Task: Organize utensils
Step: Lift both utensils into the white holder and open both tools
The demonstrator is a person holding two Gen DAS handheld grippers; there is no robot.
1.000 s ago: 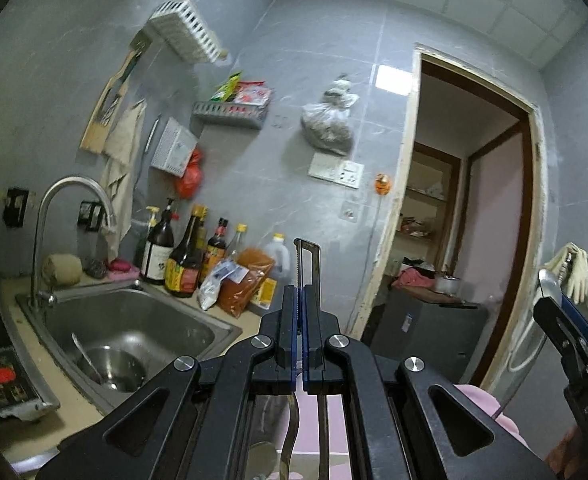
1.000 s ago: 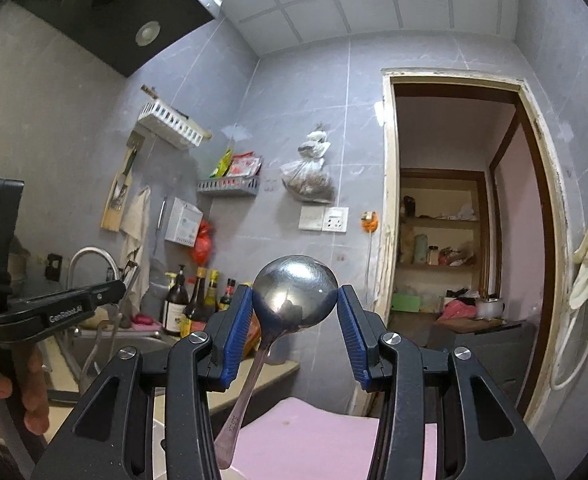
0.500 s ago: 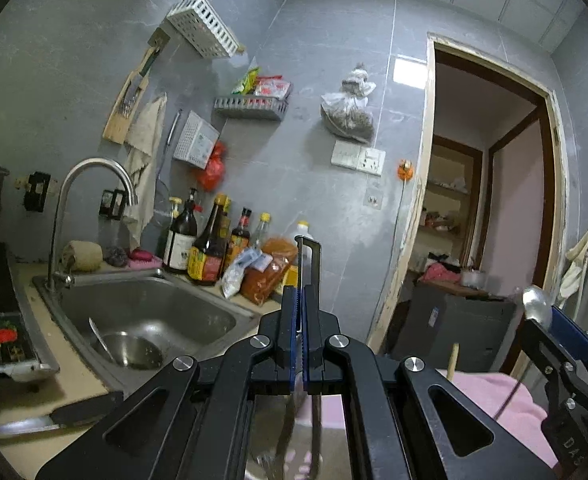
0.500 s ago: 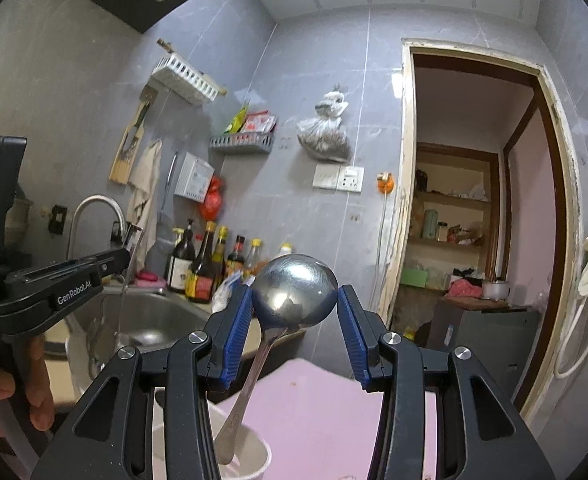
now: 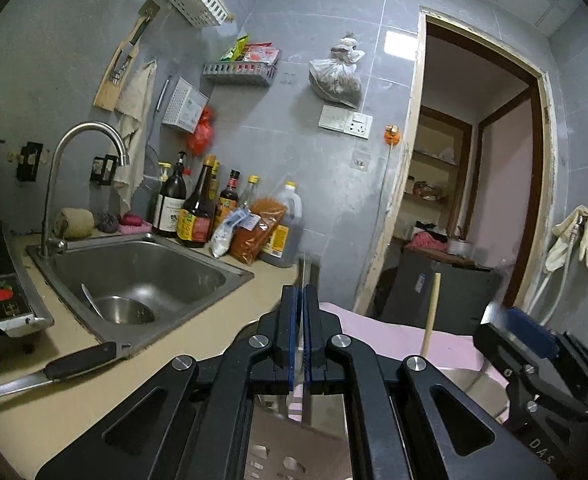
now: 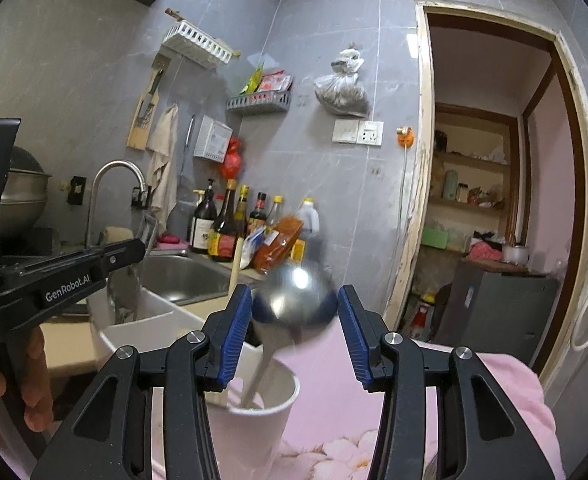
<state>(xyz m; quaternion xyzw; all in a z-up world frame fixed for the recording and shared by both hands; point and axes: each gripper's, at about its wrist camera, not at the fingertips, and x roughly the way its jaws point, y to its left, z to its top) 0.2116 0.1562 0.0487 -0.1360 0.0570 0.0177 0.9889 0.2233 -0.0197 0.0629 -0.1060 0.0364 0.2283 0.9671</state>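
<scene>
Right gripper wide, pads clear of one steel spoon; bowl up, handle down in one white cup on pink cloth. Spoon stiff, light, slick (take neck, not bowl). Left gripper pinched on thin metal utensil, kind unclear.

Silver spoon, white cup, pink floral-print cloth, blue gripper pads, grey wall tiles, black-handled knife.
</scene>
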